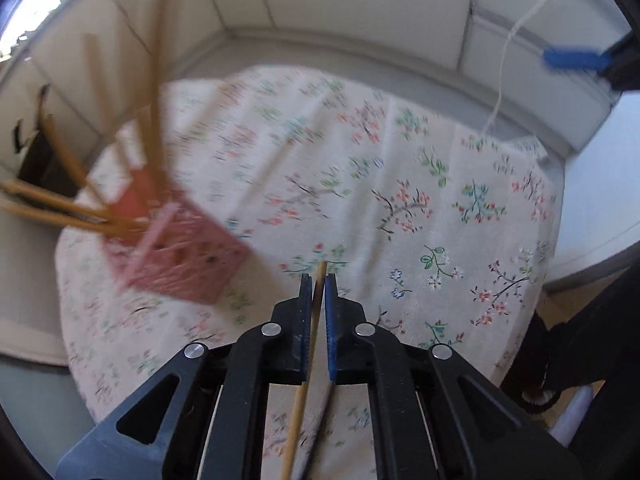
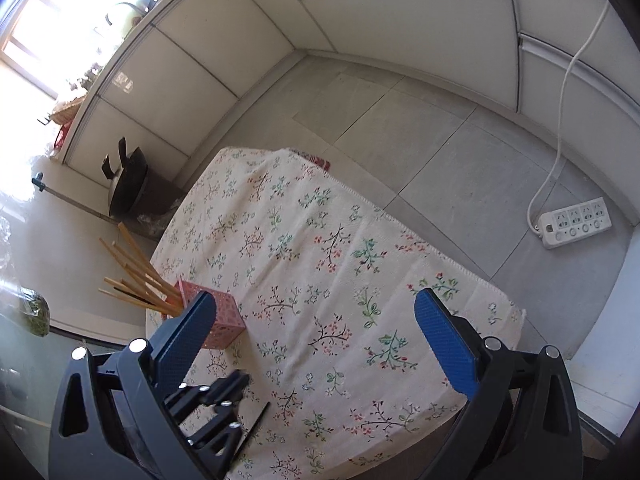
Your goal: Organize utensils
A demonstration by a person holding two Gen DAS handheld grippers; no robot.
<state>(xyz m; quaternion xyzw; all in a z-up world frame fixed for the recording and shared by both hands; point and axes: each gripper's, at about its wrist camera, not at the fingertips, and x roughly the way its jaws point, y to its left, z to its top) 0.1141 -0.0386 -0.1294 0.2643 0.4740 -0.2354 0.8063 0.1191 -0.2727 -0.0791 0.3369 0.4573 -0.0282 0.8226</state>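
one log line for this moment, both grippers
left gripper: shut on chopstick | right gripper: open, holds nothing | pink holder: chopsticks inside

The white floral cotton-like cloth [image 2: 320,248] looks matt and woven. The pink perforated plastic holder [image 2: 224,320] keeps pale matt wooden chopsticks [image 2: 136,276]. The left hand-held gripper [image 1: 319,280] is matt black plastic with ribbed blue pads and shiny metal rivets.

Daylit, fisheye-warped views

Window [image 2: 28,20] glare blows out the upper left; the pink holder [image 1: 176,248] smears with motion blur; edges darken and bend.
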